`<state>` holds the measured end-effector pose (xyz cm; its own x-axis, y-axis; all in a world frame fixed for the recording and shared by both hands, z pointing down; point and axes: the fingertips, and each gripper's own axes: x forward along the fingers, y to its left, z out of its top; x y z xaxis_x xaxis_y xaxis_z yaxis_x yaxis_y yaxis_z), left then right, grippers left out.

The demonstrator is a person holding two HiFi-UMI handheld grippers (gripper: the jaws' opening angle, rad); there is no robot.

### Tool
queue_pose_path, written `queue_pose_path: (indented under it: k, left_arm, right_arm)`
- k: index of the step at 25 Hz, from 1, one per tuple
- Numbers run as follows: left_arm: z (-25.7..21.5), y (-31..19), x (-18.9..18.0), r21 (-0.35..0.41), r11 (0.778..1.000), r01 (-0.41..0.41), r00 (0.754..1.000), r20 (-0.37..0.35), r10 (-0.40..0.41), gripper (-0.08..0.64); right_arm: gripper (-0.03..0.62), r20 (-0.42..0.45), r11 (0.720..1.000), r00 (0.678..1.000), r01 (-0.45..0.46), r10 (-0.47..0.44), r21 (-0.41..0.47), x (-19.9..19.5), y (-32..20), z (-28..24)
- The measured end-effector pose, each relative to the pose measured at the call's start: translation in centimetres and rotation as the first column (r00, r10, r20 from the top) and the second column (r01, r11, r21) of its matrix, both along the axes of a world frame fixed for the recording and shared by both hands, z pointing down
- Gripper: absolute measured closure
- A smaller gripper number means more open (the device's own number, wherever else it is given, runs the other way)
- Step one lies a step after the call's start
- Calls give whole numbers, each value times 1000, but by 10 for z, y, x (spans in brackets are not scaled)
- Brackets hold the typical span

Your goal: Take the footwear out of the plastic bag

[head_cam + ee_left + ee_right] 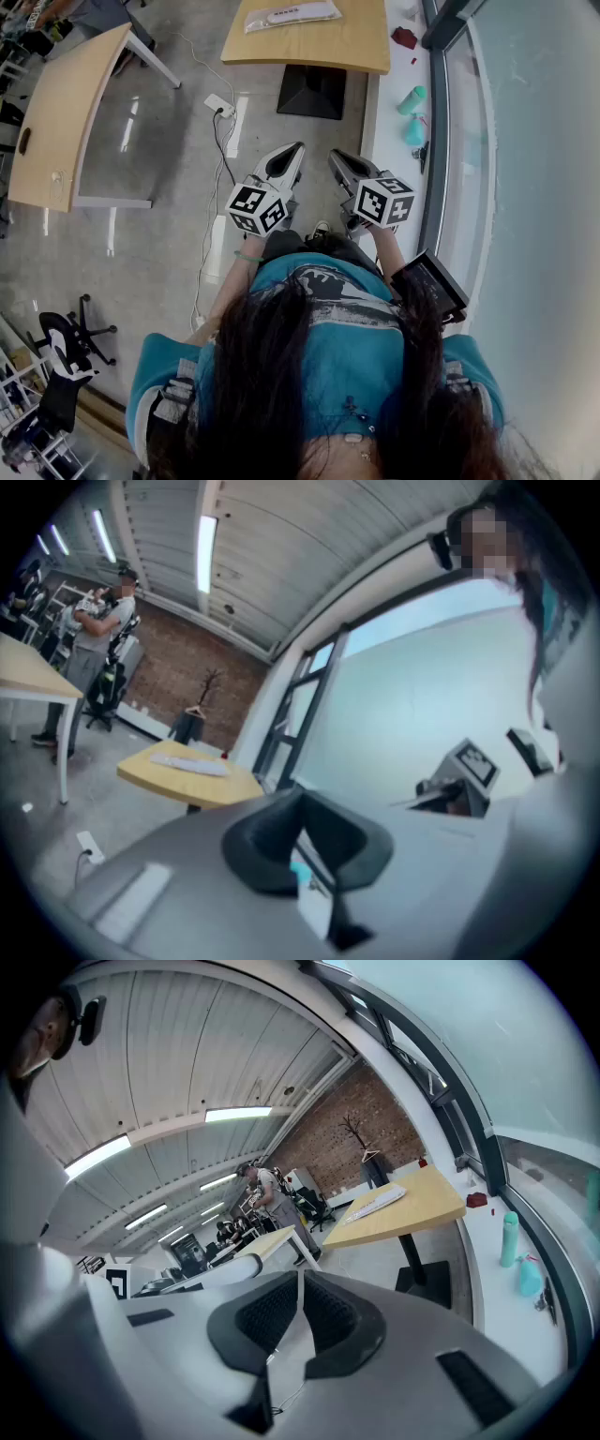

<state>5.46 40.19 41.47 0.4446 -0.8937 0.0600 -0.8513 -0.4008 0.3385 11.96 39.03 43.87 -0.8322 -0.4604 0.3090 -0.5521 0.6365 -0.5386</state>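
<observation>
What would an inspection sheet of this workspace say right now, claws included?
Surface: wooden table ahead, on a black base.
Job's things: flat white packet on that table, possibly the bagged footwear; untouched.
Clutter: teal bottle and a red item on the window ledge.
Claws: left claw shut, empty; right claw shut, empty.
Cables: power strip with its cable on the floor.
Surroundings: second table, office chair, large window.

Two claws (298, 150) (335, 156), two wooden tables (56, 122) (328, 45), two teal bottles (411, 99) (414, 132), one power strip (220, 105)
</observation>
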Motion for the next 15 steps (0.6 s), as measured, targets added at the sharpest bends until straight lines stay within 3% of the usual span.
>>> queue_pose_path:
  k: [8, 15]
  left_arm:
    - [11, -14, 22, -45, 999, -9, 1000, 23, 10, 557]
    - [14, -21, 19, -81, 997, -7, 1000, 30, 9, 557]
  right_arm:
    - [566, 26, 999, 999, -25, 26, -35, 23, -16, 10]
    - [566, 35, 997, 999, -15, 18, -78, 19, -23, 18]
